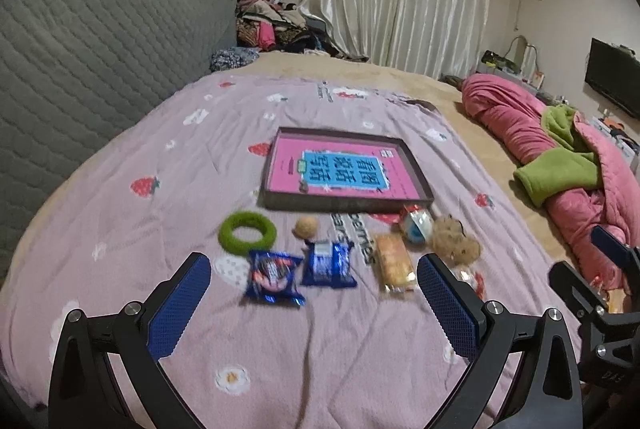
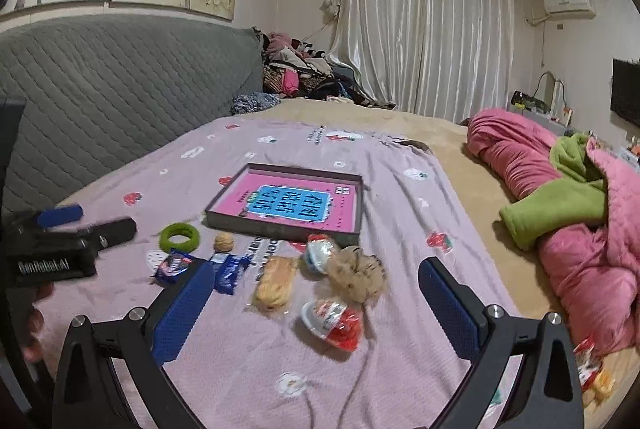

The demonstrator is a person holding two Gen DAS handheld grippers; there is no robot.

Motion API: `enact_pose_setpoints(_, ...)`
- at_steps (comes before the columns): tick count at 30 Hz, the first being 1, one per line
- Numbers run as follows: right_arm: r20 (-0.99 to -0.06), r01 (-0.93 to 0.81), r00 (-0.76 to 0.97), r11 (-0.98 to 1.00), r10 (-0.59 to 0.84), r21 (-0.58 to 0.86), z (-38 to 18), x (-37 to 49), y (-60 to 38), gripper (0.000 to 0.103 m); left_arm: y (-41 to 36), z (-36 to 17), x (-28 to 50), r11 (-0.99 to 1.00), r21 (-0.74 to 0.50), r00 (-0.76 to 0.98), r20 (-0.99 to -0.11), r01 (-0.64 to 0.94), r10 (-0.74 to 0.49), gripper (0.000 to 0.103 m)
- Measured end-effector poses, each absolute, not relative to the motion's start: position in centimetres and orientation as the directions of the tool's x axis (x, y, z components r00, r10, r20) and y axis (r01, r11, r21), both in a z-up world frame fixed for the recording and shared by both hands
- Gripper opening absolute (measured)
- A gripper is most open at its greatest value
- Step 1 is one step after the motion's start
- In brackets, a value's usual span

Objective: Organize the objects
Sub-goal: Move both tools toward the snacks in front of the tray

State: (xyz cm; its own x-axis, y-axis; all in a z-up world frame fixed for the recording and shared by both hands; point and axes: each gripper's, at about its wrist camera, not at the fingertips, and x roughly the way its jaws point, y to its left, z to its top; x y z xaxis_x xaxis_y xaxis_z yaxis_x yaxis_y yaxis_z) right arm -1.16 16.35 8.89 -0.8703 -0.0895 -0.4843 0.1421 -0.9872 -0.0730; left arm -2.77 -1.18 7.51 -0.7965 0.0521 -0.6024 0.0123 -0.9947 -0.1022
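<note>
Snacks and small toys lie in a loose row on the bed (image 1: 120, 229), just in front of a shallow tray (image 1: 416, 169) that holds only a pink and blue sheet. Both tongs are released and grasp nothing: the left tongs (image 1: 314, 279) hang over 2 blue snack packets (image 1: 276, 277), and the right tongs (image 2: 316, 289) hang over a red and white egg-shaped packet (image 2: 334, 323) beside a brown plush toy (image 2: 358, 275).

Judging from the layout, the tray is where things should go. A good first pick for the left side would be the nearer blue packet: come down with the pads across its short width, pinch the crimped edge rather than the puffed middle, and lift before sliding. The green ring (image 1: 247, 231) and the small walnut-like ball (image 1: 306, 228) sit close behind, so a steep approach avoids nudging them. The soft cover may bunch under the pads.

Readable writing is scarce: "GenRobot.AI" shows on the left tool's body (image 2: 48, 265) in the right view. Large blue characters on the tray's sheet appear upside down and blurred; I cannot read them.
</note>
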Motion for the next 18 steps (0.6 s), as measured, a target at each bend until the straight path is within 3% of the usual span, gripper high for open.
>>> enact_pose_setpoints(8,-0.496,0.159,-0.864,-0.983,-0.09,-0.097,8.6,-3.3,16.1,0.103,-2.7,7.6,-5.6,-0.995,-0.089,-0.794,-0.608,0.044,0.02,0.103)
enact_pose_setpoints(18,-0.584,0.18,-0.806,-0.981,-0.102,-0.076,3.5,-5.4,16.1,0.103,-2.2,1.7,-7.7,-0.998,-0.038,-0.727,-0.686,0.051,-0.011,0.103)
